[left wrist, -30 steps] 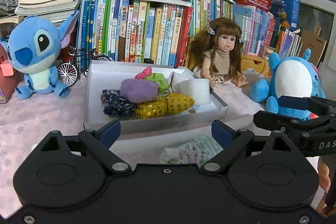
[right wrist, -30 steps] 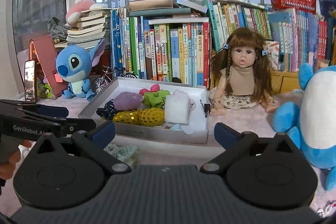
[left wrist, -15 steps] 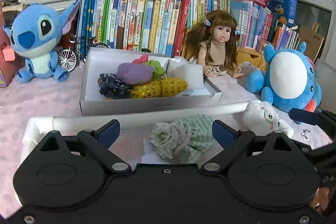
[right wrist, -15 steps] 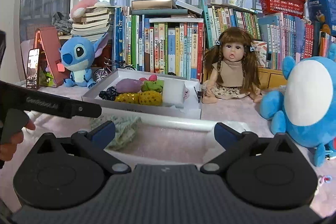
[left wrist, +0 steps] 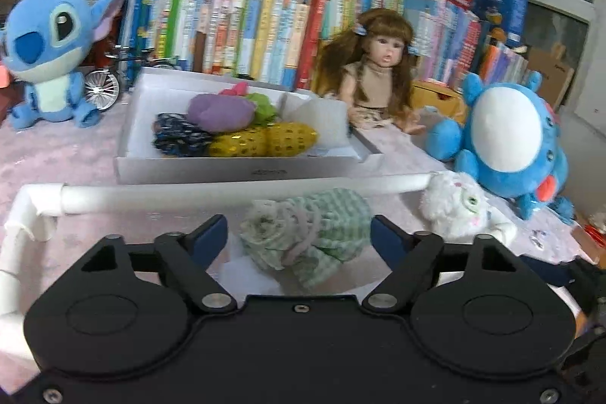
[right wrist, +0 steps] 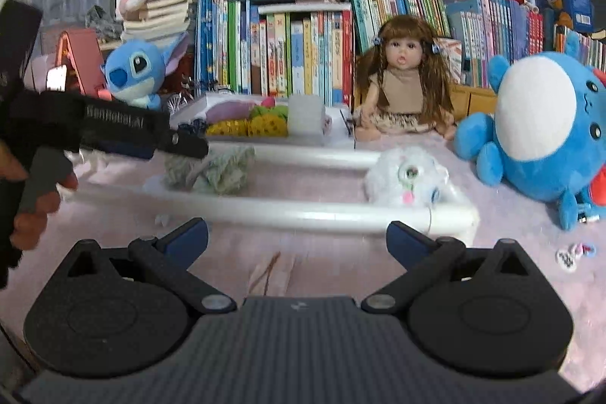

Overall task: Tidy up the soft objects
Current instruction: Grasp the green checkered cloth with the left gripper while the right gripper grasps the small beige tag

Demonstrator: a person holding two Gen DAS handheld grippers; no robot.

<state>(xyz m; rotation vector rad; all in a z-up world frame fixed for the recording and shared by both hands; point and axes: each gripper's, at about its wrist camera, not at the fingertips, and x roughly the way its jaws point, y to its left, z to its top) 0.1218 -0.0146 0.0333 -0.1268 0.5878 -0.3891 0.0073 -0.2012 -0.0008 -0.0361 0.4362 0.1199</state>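
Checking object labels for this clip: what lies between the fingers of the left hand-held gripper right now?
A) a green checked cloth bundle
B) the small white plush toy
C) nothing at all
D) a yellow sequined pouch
A: in the left wrist view the green checked cloth bundle sits between the closing jaws of the left hand-held gripper, with gaps at both pads; the white plush toy lies off to the right.

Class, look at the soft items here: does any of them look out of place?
Yes: the green checked cloth lies crumpled inside the white pipe frame, not in the white box holding the other bundles. The left gripper, fingers closing, straddles it without touching.
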